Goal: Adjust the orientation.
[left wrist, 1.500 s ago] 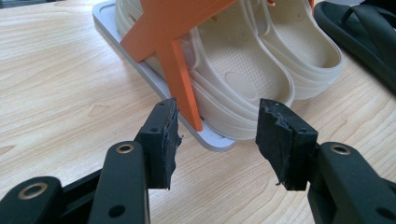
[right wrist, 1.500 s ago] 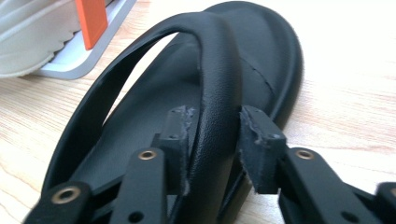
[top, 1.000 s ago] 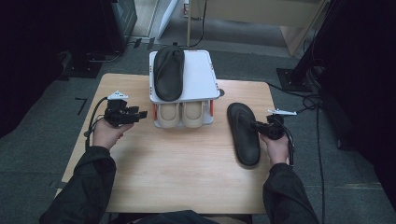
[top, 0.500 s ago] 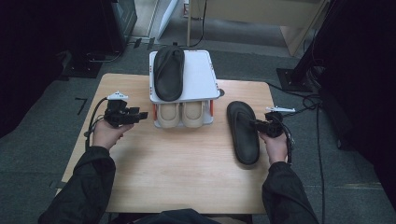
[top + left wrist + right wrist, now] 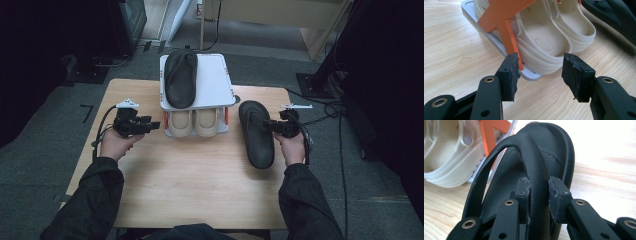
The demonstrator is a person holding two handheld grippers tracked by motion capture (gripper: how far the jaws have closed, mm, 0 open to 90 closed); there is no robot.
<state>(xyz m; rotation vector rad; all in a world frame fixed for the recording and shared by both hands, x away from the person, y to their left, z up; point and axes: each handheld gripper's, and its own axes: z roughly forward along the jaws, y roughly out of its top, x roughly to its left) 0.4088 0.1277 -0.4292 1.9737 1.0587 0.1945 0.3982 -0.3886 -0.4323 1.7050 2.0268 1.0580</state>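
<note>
Up close, jaws pinching slipper strap [image 5: 534,165].

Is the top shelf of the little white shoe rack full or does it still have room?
Room left: one black flip-flop sandal lies on the white shoe rack's top shelf, and the right half beside it is bare.
</note>
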